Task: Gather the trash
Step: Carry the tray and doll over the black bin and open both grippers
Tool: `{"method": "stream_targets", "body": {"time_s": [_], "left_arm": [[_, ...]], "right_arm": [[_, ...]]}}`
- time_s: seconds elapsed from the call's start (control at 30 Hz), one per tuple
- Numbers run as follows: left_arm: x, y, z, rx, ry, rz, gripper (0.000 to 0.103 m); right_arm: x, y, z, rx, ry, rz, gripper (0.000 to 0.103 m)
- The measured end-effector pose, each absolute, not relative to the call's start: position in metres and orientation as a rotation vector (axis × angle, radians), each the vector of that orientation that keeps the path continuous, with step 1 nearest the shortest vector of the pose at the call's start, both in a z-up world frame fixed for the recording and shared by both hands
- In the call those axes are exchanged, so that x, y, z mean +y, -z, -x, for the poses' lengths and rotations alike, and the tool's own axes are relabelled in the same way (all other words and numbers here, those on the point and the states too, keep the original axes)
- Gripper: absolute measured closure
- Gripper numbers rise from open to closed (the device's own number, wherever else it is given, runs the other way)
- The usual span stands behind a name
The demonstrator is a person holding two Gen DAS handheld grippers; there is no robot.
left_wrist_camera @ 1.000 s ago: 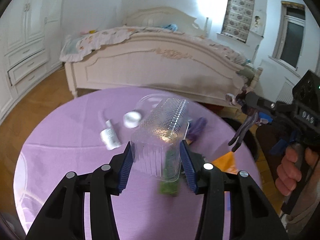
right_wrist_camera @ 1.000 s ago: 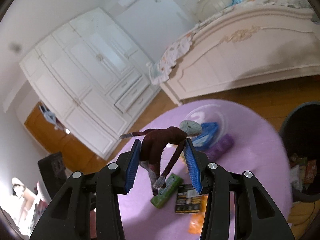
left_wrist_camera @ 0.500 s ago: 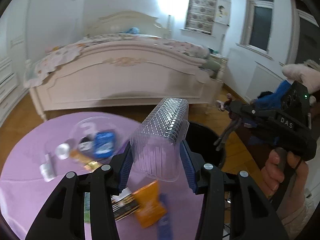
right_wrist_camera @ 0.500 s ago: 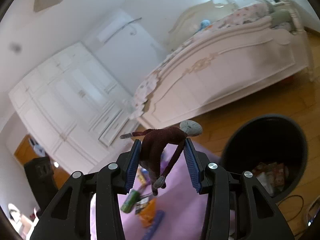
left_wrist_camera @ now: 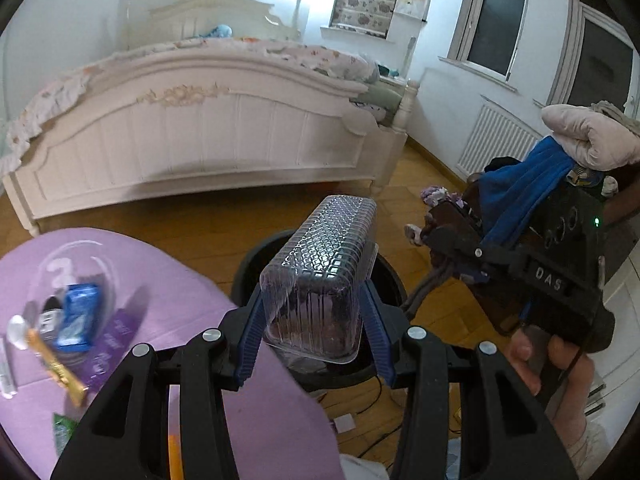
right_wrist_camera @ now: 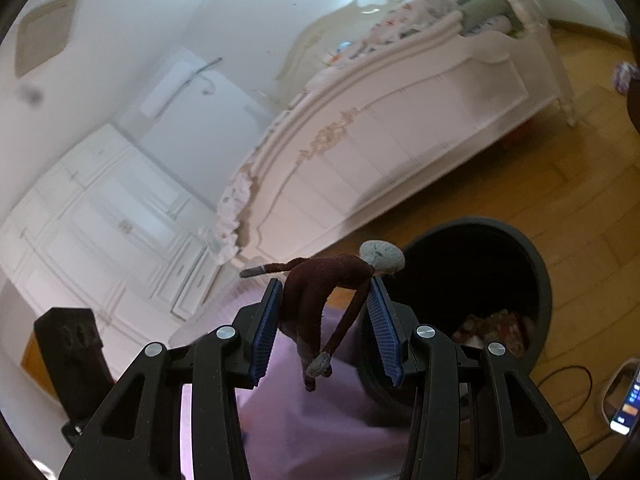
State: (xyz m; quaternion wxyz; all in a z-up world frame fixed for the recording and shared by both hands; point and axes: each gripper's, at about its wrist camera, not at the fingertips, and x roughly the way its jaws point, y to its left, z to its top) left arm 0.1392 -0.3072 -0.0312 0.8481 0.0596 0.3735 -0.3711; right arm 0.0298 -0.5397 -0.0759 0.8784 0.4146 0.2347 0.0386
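Observation:
My left gripper (left_wrist_camera: 312, 336) is shut on a clear ribbed plastic container (left_wrist_camera: 320, 276) and holds it over the black trash bin (left_wrist_camera: 248, 264) beside the purple table (left_wrist_camera: 168, 292). My right gripper (right_wrist_camera: 326, 330) is shut on a small dark red rag doll (right_wrist_camera: 320, 292) with a grey head, just left of the bin (right_wrist_camera: 536, 264), which holds wrappers. The right gripper also shows in the left wrist view (left_wrist_camera: 440, 240), to the right of the bin.
On the table lie a clear bowl (left_wrist_camera: 76, 264) with a blue packet (left_wrist_camera: 78, 316), a purple wrapper (left_wrist_camera: 116, 336) and other scraps. A white bed (left_wrist_camera: 200, 132) stands behind. A phone (right_wrist_camera: 628, 404) and cable lie on the wooden floor.
Both grippers swung right from above the table toward the bin, still holding the container and the doll. The bin is now closer and under the left gripper.

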Motion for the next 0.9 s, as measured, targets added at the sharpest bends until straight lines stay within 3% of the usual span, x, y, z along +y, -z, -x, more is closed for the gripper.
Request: {"method": "stream_targets", "body": {"time_s": [0.3, 0.43, 0.5, 0.53, 0.57, 0.9], "left_arm": [[-0.329, 0.051, -0.151, 0.838, 0.777, -0.133, 0.057], [-0.336, 0.056, -0.155, 0.846, 0.756, -0.139, 0.052], [-0.341, 0.057, -0.157, 0.841, 0.740, -0.141, 0.050], [-0.342, 0.056, -0.159, 0.836, 0.735, -0.143, 0.042], [-0.343, 0.055, -0.159, 0.828, 0.734, -0.142, 0.032], [-0.320, 0.044, -0.149, 0.803, 0.715, -0.108, 0.029]], "right_arm": [[-0.561, 0.106, -0.043, 0.525, -0.066, -0.905, 0.058], [-0.564, 0.114, -0.050, 0.552, -0.051, -0.914, 0.053], [-0.565, 0.117, -0.054, 0.569, -0.044, -0.919, 0.044], [-0.565, 0.117, -0.054, 0.572, -0.030, -0.923, 0.031], [-0.568, 0.118, -0.054, 0.566, -0.016, -0.929, 0.024], [-0.559, 0.105, -0.047, 0.557, -0.030, -0.909, 0.023]]}}
